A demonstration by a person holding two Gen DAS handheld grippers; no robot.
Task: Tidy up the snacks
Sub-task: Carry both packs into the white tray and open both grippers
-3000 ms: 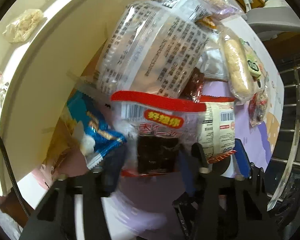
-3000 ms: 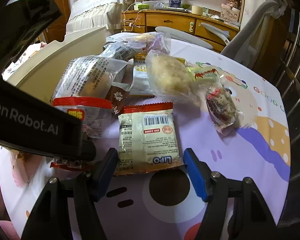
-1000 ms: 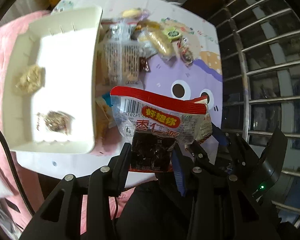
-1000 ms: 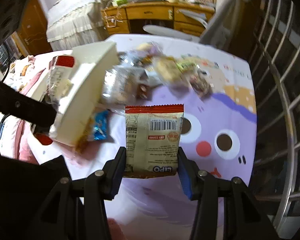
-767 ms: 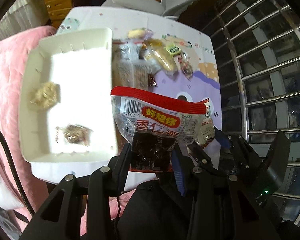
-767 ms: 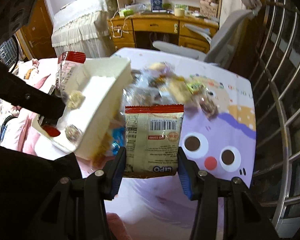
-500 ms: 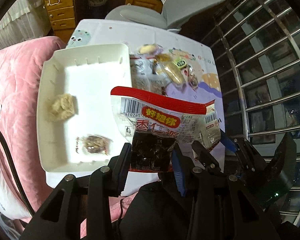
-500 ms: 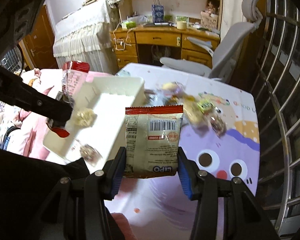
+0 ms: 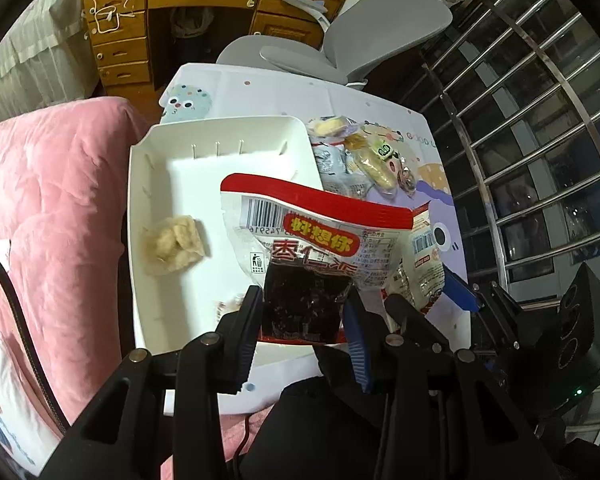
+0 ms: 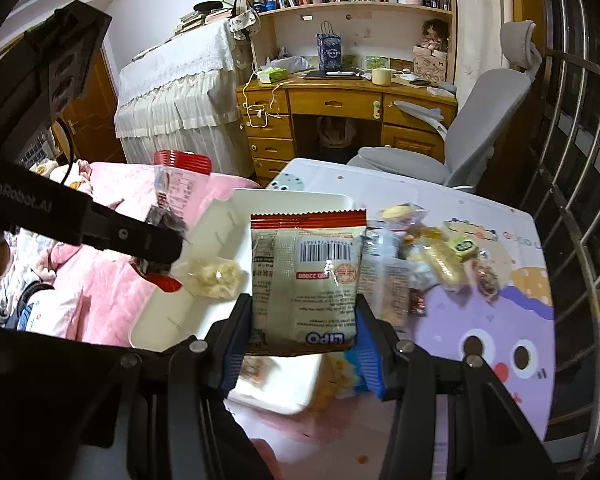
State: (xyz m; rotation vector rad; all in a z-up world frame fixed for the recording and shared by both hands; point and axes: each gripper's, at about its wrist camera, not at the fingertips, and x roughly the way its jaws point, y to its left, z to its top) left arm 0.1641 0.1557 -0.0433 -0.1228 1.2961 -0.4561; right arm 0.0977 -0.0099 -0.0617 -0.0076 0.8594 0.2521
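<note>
My left gripper (image 9: pixel 304 320) is shut on a clear snack packet with a red top and a dark cake inside (image 9: pixel 312 256), held high over the white tray (image 9: pixel 152 168). My right gripper (image 10: pixel 304 336) is shut on a pale LIPO packet with a red edge (image 10: pixel 306 276), also up in the air above the tray (image 10: pixel 292 204). In the left wrist view the right gripper (image 9: pixel 432 300) shows at the right with its packet (image 9: pixel 424 252). In the right wrist view the left gripper (image 10: pixel 160 248) shows at the left with its packet (image 10: pixel 178 184). A pale crumbly snack (image 9: pixel 176 244) lies in the tray.
Several loose snack packets (image 9: pixel 364 160) lie in a heap on the printed table (image 10: pixel 500 320) right of the tray. A pink quilt (image 9: pixel 48 208) lies left of it. Behind stand a grey office chair (image 10: pixel 480 120) and a wooden desk (image 10: pixel 340 108). Metal bars (image 9: pixel 540 120) run along the right.
Both grippers have risen and drawn back from the table with their packets still held. The tray and snack heap now look smaller and farther below.
</note>
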